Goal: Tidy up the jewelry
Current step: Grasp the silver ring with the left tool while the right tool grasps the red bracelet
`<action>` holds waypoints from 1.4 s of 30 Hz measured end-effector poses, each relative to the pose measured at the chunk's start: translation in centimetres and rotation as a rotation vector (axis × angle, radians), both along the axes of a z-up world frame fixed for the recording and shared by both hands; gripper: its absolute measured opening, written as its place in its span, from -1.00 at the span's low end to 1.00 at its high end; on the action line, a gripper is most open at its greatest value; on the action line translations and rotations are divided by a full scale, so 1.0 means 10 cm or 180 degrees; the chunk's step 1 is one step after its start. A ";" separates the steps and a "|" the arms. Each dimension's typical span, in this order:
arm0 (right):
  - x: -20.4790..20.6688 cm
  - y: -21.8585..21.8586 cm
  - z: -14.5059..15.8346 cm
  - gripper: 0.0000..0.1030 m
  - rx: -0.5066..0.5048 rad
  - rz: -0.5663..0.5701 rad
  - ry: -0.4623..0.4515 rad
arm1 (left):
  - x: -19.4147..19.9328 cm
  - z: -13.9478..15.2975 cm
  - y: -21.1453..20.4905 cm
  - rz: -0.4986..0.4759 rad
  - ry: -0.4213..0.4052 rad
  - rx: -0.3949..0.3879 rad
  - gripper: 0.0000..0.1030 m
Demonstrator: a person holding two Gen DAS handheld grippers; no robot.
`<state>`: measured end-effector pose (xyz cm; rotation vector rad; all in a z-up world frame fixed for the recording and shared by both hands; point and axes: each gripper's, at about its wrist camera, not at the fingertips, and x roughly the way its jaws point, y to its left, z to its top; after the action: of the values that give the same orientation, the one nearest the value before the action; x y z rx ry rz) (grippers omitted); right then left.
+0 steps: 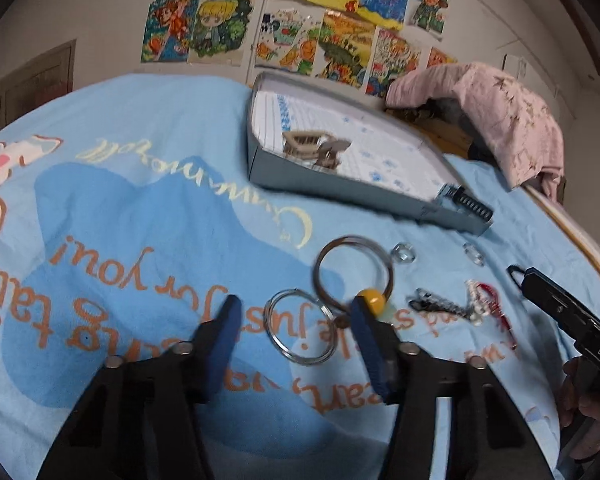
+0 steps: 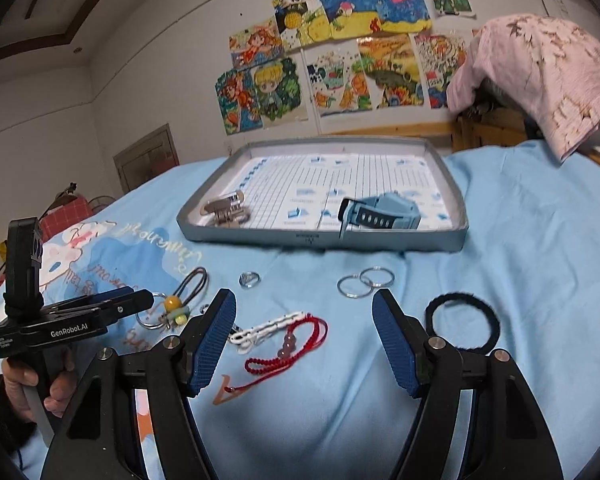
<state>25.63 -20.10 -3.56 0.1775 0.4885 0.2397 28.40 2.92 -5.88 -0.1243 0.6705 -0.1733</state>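
Left tongs: the left gripper has its blue pads apart, pinching nothing; no earlier view is at hand to judge motion.
Thing at the left tongs: a thin silver bangle lies flat on the blue bedsheet, straight ahead at twelve o'clock, partly between the two pad tips.
Just past it: a larger dark metal ring at one o'clock, with a yellow bead charm touching the right pad's tip. This view is smeared, so whether ring and bead are joined I cannot tell.
Right tongs: the right gripper is spread wide, empty.
Thing at the right tongs: a white chain bracelet and a red beaded cord lie between the pads, nearer the left pad, at eleven o'clock. Their long axis runs from seven o'clock up to one o'clock, across the opening.
Right of it: a black hair tie at two o'clock, just beside the right pad.
Farther: two linked silver rings at twelve o'clock; a small ring at eleven.
Farthest: the grey tray at twelve o'clock, holding a hair claw and a blue watch.
Nearer hand: left for the bangle, right for the bracelets.
Pose: both tongs angle downward toward the bed, low over it.
Likely need: each must sink further before pinching.
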 end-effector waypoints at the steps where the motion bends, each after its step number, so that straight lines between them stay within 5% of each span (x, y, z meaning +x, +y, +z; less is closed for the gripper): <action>1: 0.02 0.01 -0.04 0.27 0.0007 0.0003 0.0048 | 0.01 -0.02 -0.02 0.0009 0.0030 0.0029 -0.22; 17: 0.14 0.21 -0.21 0.16 -0.0218 0.0157 0.0365 | 0.02 -0.15 -0.07 -0.0021 0.0202 0.0186 -0.90; 29: 0.18 0.16 -0.31 -0.65 -0.0188 -0.0017 0.0597 | -0.22 -0.05 -0.25 -0.0394 -0.0077 0.0215 -0.92; 32: 0.13 0.14 -0.28 -0.83 -0.0154 -0.0057 0.0518 | -0.27 0.00 -0.28 -0.0411 -0.0131 0.0236 -0.92; 42: -0.17 0.03 0.05 -0.86 -0.0095 -0.0167 -0.0061 | -0.39 0.32 -0.41 -0.0499 -0.0207 0.0259 -0.94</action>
<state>23.93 -19.80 -3.02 0.1586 0.4676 0.1827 24.49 -1.20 -2.71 0.0123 0.6216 -0.2992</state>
